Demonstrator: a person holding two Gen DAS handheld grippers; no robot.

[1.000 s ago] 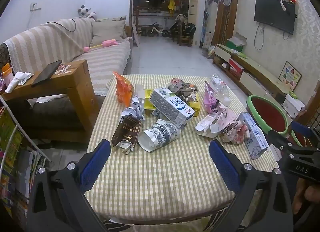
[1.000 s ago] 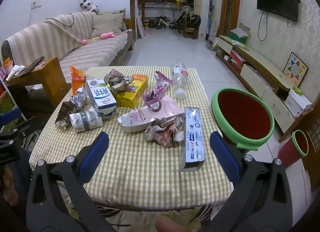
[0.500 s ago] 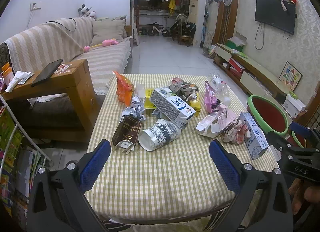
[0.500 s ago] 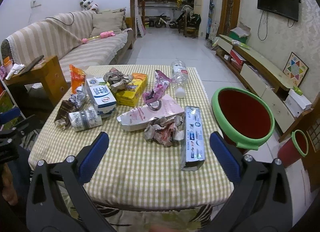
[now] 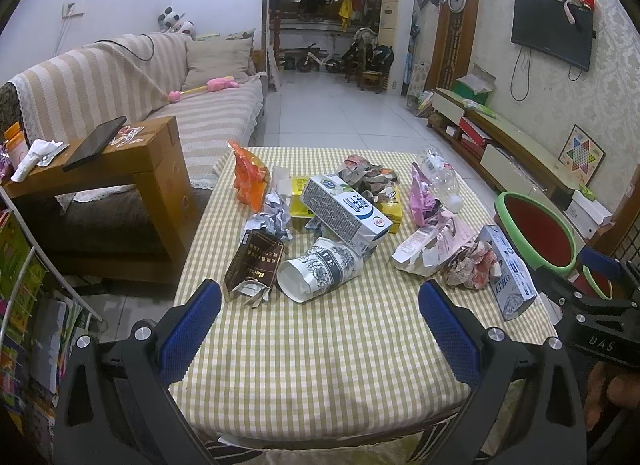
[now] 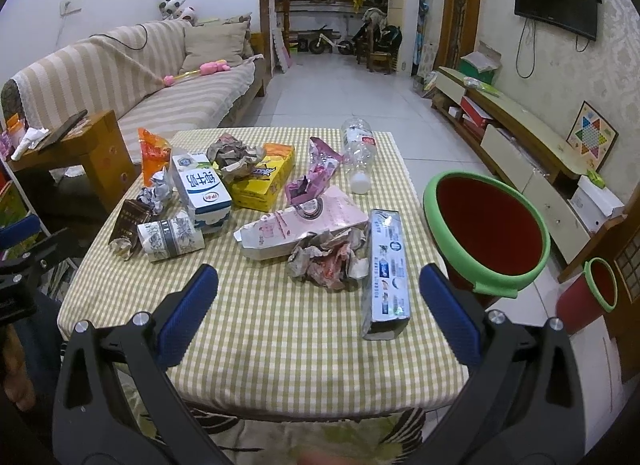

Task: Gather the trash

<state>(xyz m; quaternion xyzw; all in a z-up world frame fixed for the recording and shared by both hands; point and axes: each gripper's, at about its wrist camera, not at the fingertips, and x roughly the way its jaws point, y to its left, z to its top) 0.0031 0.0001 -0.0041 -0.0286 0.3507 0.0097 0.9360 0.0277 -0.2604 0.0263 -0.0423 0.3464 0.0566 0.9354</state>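
Checked tablecloth [image 6: 280, 329] is covered with uncollected trash [image 6: 326, 261]; nothing is seen inside the red bin [image 6: 490, 225] beside it. Left gripper [image 5: 320, 317] and right gripper [image 6: 318, 305] are held wide apart, empty.

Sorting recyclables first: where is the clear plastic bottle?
Right wrist view: the clear plastic bottle lies at the table's far right, beyond the pink wrapper.

Striped sofa [image 5: 132, 77], wall TV [image 5: 552, 37]

The left gripper [image 5: 319, 317] and the right gripper [image 6: 318, 305] both hover with jaws spread wide, holding nothing.
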